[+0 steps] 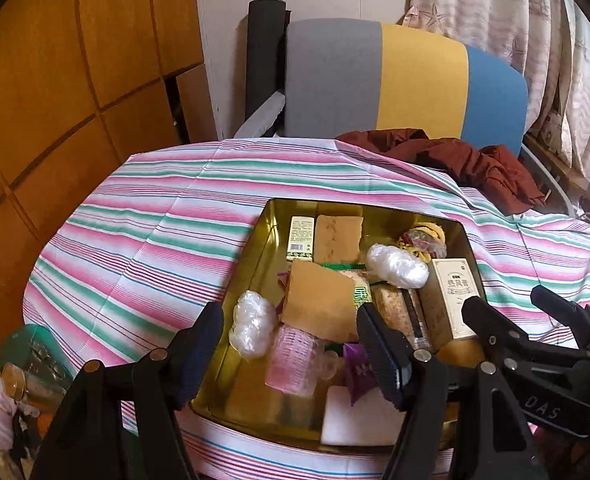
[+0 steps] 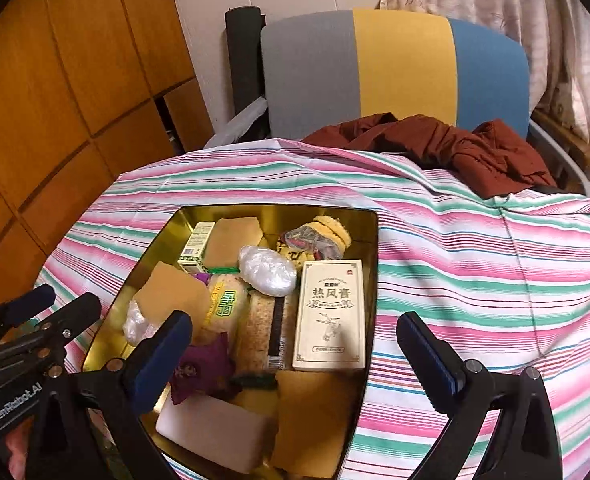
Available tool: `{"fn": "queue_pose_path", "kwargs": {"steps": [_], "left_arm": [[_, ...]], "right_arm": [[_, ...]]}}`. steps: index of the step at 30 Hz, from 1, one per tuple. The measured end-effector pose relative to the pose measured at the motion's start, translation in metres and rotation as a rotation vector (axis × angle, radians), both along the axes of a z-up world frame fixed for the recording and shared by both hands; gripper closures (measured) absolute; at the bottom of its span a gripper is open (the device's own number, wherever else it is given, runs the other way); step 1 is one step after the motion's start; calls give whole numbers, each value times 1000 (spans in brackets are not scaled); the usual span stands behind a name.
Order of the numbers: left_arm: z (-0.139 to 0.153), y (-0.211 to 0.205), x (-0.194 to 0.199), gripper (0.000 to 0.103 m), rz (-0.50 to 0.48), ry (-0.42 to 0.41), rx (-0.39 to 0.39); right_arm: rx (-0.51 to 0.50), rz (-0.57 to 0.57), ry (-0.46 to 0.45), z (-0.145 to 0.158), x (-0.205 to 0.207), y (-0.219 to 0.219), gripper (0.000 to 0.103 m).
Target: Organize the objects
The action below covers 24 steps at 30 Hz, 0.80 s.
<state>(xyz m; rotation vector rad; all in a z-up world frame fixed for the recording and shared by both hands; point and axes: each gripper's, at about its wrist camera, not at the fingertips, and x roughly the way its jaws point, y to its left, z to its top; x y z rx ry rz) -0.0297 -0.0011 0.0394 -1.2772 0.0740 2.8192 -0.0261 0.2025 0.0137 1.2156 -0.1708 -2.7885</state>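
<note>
right wrist view: shiny gold tin (image 2: 371,240) holds crinkly plastic bundle (image 2: 267,270)

The tin (image 2: 369,280) is showing glossy gold metal, mirroring its contents. The cloth (image 2: 475,264) is lying as smooth striped fabric, lightly creased. The box (image 2: 331,316) is looking like matt cream card. Two bags (image 1: 395,266) are gleaming as crinkled clear plastic. The wall panels (image 1: 55,80) are showing polished wood.
</note>
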Motion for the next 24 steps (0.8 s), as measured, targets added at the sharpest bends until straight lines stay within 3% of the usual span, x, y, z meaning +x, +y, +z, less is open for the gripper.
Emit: {"fn": "queue_pose_path", "kwargs": {"steps": [8, 15, 19, 24], "left_arm": [[1, 7, 7, 33, 25, 17, -83], [-7, 3, 6, 34, 46, -22, -67], [-8, 3, 7, 39, 57, 2, -72], [-9, 4, 6, 40, 50, -4, -58]], "right_arm": [[13, -22, -28, 6, 5, 0, 0], [44, -21, -37, 5, 5, -5, 0], [45, -22, -40, 4, 4, -5, 0], [51, -20, -45, 2, 3, -6, 0]]}}
